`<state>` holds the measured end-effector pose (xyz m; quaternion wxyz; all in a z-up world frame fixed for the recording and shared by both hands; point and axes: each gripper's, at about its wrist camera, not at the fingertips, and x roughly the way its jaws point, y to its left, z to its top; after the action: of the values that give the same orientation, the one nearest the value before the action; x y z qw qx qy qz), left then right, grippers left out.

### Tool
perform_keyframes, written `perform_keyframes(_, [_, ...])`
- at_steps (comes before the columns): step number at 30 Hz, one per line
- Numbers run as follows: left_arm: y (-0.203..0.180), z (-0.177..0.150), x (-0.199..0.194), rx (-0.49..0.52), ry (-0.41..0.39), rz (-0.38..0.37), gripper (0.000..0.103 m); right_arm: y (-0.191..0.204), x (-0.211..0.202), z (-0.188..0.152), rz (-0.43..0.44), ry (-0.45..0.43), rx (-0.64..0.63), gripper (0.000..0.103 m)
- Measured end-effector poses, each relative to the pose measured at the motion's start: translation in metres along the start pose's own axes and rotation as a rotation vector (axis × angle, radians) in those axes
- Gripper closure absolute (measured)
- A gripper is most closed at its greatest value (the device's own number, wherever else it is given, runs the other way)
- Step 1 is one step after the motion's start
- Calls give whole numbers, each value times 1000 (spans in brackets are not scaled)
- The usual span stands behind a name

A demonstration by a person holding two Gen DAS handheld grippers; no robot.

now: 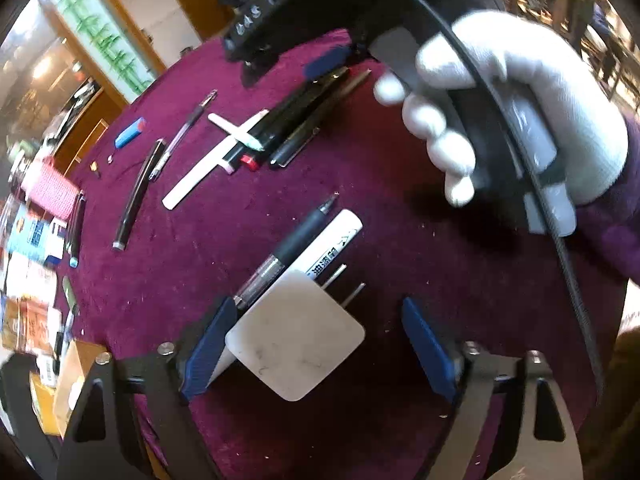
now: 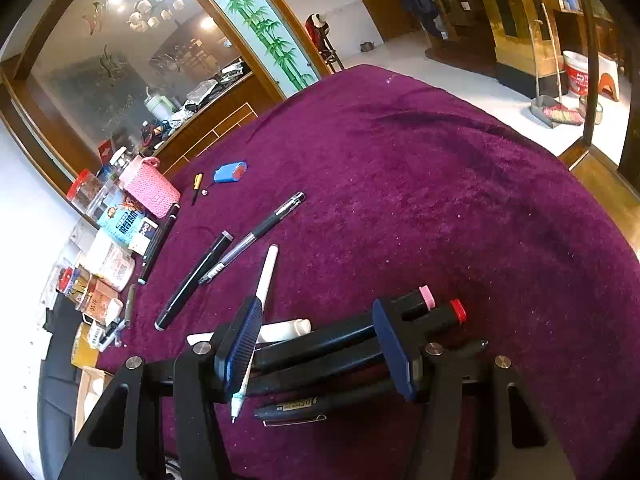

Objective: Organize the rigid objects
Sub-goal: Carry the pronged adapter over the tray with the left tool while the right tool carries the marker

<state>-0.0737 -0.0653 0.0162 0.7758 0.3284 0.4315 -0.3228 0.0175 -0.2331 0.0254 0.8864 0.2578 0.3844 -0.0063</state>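
My left gripper (image 1: 320,344) is open over a white plug adapter (image 1: 296,340) lying on the purple cloth, with a black gel pen (image 1: 288,248) and a white marker (image 1: 332,244) just beyond it. My right gripper (image 2: 320,344) is open, its fingers (image 2: 240,344) straddling a bundle of black markers (image 2: 320,348) with pink and red caps; it also shows in the left wrist view (image 1: 328,60). A white pen (image 2: 260,300) lies across the left finger. A black clip pen (image 2: 292,410) lies just below.
More pens (image 2: 192,280) and a blue lighter-like item (image 2: 230,171) lie on the cloth at the left. A pink knitted case (image 2: 150,190), jars and boxes crowd the table's left edge. The gloved hand (image 1: 500,112) holds the right gripper.
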Motion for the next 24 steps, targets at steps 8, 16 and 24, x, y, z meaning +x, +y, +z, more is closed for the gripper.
perform_keyframes(8, [18,-31,-14,-201,2,-107,42,6,3,0,-24,-6,-35,35])
perform_keyframes(16, [26,-35,-6,-369,-57,-101,42,0,2,1,-17,-25,-13,35])
perform_keyframes(24, [54,-87,-56,-671,-190,-179,43,0,4,1,-34,-68,-39,35])
